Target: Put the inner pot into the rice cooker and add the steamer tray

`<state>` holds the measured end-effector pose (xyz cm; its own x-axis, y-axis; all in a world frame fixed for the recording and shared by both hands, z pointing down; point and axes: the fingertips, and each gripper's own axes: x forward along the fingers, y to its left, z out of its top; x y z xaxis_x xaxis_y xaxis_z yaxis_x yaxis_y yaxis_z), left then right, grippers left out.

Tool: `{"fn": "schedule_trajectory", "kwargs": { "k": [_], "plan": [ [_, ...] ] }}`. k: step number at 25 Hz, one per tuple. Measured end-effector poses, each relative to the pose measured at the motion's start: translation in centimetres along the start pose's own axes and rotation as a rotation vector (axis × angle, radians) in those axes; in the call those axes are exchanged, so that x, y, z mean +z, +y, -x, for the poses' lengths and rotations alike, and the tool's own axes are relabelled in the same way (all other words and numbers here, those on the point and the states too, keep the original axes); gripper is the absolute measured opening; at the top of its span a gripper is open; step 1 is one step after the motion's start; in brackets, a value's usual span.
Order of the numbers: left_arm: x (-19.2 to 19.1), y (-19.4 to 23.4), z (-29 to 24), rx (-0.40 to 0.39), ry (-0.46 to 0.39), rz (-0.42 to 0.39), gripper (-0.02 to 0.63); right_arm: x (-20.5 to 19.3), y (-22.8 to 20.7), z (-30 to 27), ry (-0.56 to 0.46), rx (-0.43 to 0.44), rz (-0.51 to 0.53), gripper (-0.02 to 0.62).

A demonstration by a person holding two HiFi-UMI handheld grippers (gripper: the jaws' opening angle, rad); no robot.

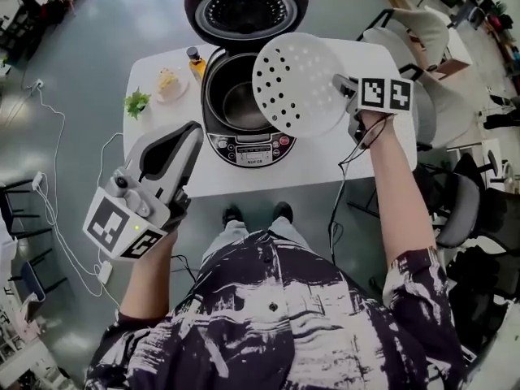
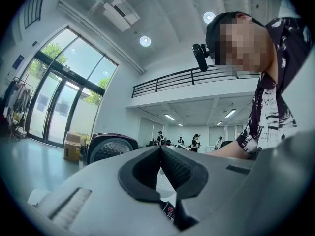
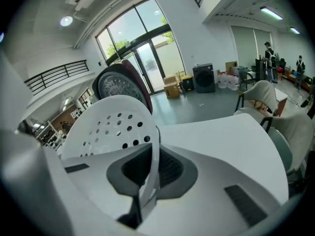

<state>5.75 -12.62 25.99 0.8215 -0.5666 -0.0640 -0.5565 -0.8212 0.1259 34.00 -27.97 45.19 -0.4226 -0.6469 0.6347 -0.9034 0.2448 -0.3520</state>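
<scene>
**White table (image 1: 325,165) with an open rice cooker (image 1: 248,146)**

The inner pot (image 1: 237,104) sits inside the cooker, and the lid (image 1: 245,6) stands up behind it. The right gripper (image 1: 344,88) pinches the edge of the white steamer tray (image 1: 296,84) and holds it tilted in the air over the pot's right side. The left gripper (image 1: 193,133) is near the table's front edge, jaws pressed together with nothing between them.

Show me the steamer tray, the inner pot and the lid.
steamer tray (image 1: 294,84): head view, middle of its holed face.
inner pot (image 1: 237,109): head view, its bare bottom.
lid (image 1: 246,8): head view, its inner plate.
</scene>
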Motion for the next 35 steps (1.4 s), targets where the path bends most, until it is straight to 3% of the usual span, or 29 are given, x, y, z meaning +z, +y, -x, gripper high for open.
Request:
{"fn": "schedule_trajectory", "kwargs": {
  "k": [4,11,27,35],
  "plan": [
    [0.4,0.6,1.6,0.023,-0.004,-0.007,0.005,-0.4,3.2,-5.0,0.073,0.005,-0.002,0.003],
    [0.7,1.0,3.2,0.067,-0.006,-0.015,0.005,-2.6,3.6,-9.6,0.181,-0.061,0.011,0.003],
    [0.4,2.0,4.1,0.096,-0.003,-0.004,0.005,-4.3,4.6,-13.0,0.239,-0.166,0.113,0.005],
    [0.4,2.1,4.0,0.090,-0.006,0.001,0.005,-4.4,4.5,-13.0,0.260,-0.222,0.215,0.021]
  ]
}}
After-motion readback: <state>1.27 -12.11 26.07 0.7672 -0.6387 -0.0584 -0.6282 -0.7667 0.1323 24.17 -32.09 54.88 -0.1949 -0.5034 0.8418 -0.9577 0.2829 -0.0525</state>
